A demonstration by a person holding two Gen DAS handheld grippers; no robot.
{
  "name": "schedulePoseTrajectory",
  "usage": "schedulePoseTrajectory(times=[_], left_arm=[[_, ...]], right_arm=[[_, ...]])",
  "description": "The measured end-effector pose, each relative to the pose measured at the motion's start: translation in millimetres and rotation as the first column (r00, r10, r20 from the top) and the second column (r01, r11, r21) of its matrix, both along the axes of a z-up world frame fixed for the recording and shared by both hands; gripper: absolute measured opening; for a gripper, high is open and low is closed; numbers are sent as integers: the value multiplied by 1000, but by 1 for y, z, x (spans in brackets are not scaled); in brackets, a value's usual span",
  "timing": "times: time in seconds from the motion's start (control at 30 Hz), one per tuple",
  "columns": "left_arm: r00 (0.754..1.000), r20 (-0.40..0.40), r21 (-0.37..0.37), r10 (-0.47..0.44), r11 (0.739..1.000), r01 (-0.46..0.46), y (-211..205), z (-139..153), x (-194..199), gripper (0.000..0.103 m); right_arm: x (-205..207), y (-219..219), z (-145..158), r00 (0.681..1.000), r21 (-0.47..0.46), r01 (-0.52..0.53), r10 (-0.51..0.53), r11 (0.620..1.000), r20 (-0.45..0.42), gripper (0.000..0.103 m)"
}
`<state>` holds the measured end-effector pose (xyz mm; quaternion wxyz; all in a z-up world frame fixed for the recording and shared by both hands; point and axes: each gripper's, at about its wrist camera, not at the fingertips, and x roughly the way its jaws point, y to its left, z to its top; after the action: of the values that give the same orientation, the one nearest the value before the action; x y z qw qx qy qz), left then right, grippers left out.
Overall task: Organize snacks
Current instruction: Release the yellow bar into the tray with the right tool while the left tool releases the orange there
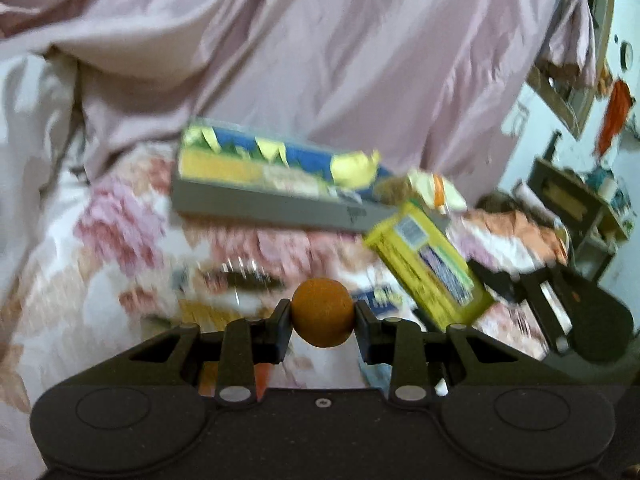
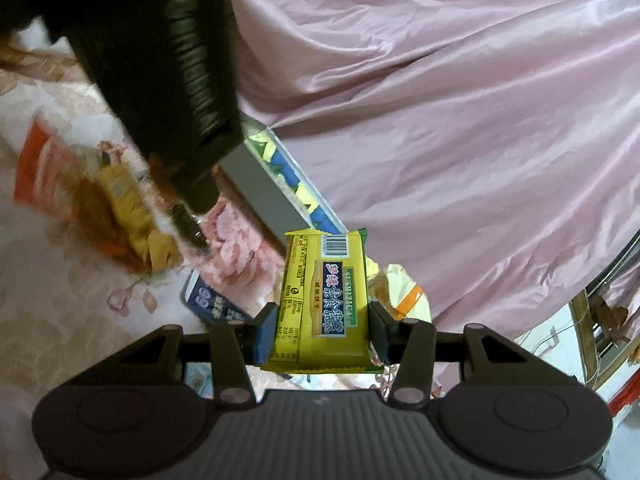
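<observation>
The left gripper points forward over a floral bedsheet, its jaws closed on a small orange ball pinched between the two pads. Beyond it, on the sheet, lies a long grey tray with blue and yellow packets in it, set against a heap of pink satin cover.

To the right in the left wrist view the right gripper comes in at a slant, carrying a yellow snack packet near the tray's right end. In its own view the right gripper has its jaws set narrow, gripping this yellow snack packet by its long sides, the barcode end away from the camera and tipped toward the tray.

The dark body of the left gripper crosses the upper left of the right wrist view. Loose snacks lie on the sheet to the left, an orange-red packet and a blue one among them, blurred.
</observation>
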<state>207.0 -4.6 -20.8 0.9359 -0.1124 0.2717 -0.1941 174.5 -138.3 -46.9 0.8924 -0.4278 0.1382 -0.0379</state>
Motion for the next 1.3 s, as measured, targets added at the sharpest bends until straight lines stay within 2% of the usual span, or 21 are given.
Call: schedulePoseTrajectory(times=[0.23, 0.4, 0.6, 0.9, 1.3], left_arm=[[991, 60, -91, 120, 989, -114, 5, 20, 31, 35], [967, 129, -142, 218, 970, -200, 10, 34, 64, 35], [944, 146, -198, 297, 943, -266, 21, 35, 99, 35], [941, 148, -195, 304, 942, -273, 30, 17, 140, 35], [961, 102, -122, 257, 962, -244, 22, -1, 162, 35]], right_arm=[[17, 0, 10, 998, -2, -19, 20, 1000, 54, 52], [37, 2, 17, 994, 8, -36, 35, 999, 100, 52], [66, 7, 24, 986, 30, -67, 62, 997, 156, 52], [119, 14, 26, 981, 68, -94, 81, 993, 176, 52], [152, 10, 16, 993, 129, -73, 60, 989, 106, 52]])
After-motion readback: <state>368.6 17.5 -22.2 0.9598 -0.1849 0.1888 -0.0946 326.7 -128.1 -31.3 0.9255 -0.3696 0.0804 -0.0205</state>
